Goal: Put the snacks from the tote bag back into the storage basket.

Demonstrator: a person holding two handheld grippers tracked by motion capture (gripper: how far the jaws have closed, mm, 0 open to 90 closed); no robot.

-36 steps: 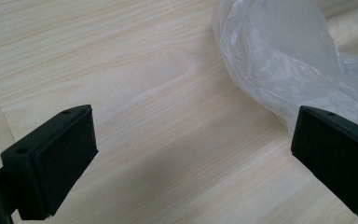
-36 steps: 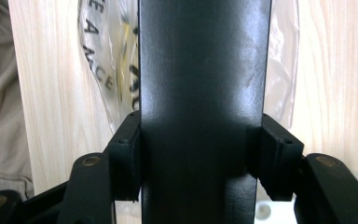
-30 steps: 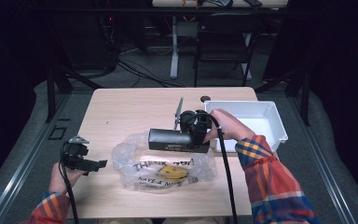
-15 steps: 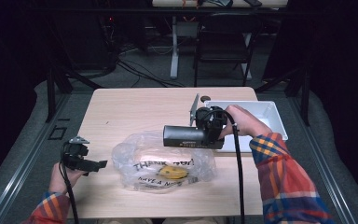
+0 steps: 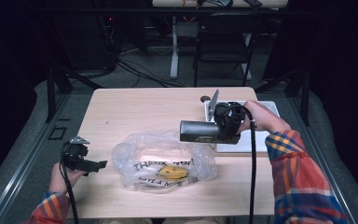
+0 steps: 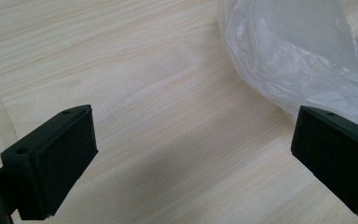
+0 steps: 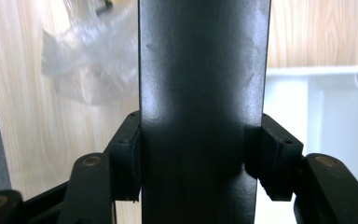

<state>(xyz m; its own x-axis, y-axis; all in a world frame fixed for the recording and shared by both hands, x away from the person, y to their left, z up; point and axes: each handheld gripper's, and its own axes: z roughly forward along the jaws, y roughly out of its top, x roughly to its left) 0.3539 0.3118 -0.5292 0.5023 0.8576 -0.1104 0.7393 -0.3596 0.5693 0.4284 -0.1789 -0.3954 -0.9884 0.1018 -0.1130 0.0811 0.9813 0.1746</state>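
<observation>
Fingers of the right gripper are clamped on a long dark grey rectangular metal block, one pad pressed against each of its long sides. In the high view the right gripper carries this block level above the worktop, its free end pointing left, over the right edge of a crumpled clear plastic bag with black lettering and just left of a shallow white plastic tray at the right side of the pale wooden worktop. The person's right hand, in a red, blue and yellow plaid sleeve, grips the tool above the tray. A small yellow object lies inside the bag, near its front. The left gripper sits at the near left of the worktop, just left of the bag, its fingers wide apart with bare wood between them and the bag's edge close to the right one.
</observation>
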